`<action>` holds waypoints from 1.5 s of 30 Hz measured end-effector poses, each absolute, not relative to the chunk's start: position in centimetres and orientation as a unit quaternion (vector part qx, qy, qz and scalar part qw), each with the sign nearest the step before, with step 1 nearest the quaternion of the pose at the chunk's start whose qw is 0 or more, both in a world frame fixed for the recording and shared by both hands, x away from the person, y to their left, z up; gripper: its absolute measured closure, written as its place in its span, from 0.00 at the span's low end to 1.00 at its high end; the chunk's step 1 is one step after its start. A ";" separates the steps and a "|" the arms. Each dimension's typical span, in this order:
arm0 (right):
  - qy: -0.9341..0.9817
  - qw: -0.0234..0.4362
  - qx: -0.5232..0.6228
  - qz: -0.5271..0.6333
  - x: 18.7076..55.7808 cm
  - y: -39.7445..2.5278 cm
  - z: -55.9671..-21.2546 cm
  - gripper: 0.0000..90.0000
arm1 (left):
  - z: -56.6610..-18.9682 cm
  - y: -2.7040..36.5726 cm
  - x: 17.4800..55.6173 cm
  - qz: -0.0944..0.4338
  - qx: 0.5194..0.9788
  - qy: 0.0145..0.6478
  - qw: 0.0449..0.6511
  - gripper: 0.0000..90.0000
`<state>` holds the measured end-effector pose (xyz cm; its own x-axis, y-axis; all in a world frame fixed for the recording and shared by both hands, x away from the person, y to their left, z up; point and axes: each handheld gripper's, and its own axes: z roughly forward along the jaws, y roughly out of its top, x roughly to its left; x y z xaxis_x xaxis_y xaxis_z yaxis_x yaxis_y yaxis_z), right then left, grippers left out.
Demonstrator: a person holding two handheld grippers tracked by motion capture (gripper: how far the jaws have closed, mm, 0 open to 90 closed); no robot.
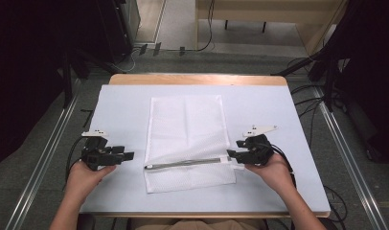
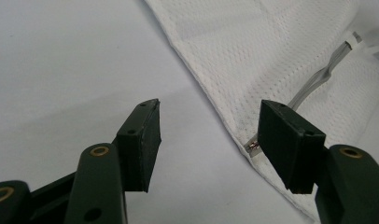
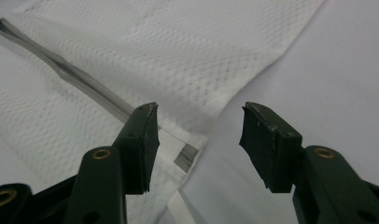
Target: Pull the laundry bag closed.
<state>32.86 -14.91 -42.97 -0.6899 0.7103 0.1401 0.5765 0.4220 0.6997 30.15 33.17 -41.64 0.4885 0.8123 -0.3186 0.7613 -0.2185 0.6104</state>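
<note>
The counter [image 1: 279, 103], covered in a pale sheet, carries a white mesh laundry bag [image 1: 185, 120] lying flat across its middle, with the bag's near end toward the person's edge. It looks light, limp and thin, likely to wrinkle or slide on the smooth sheet instead of lifting as one piece, so the firmer hemmed edges and corners seem the best places to pinch. A grey zipper [image 1: 188, 163] runs across the bag near its front end, and its two ends look like the natural holds for any pulling. The left hand-held gripper [image 1: 128, 156] sits just off the bag's left edge, jaws spread wide and empty, with the zipper's metal end [image 2: 253, 147] close by its far jaw. The right hand-held gripper [image 1: 231, 154] rests at the zipper's right end, jaws likewise released, straddling the bag's corner without clamping it.
</note>
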 end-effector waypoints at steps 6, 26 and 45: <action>0.841 0.079 0.377 0.380 32.4 -13.8 -42.9 0.53 | -41.6 33.2 30.2 0.034 0.778 0.505 0.371 0.45; 0.861 0.062 0.321 0.389 31.4 -8.4 -42.5 0.54 | -41.7 33.1 30.1 0.047 0.784 0.496 0.371 0.44; 0.871 0.044 0.285 0.398 32.0 -3.8 -41.1 0.63 | -41.8 33.1 30.2 0.049 0.785 0.494 0.371 0.44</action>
<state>31.99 -3.80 -41.11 -0.8338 0.5310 0.1507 0.4614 0.5207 0.7183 30.17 33.09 -41.79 0.5075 0.8116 -0.2894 0.7383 -0.2364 0.6317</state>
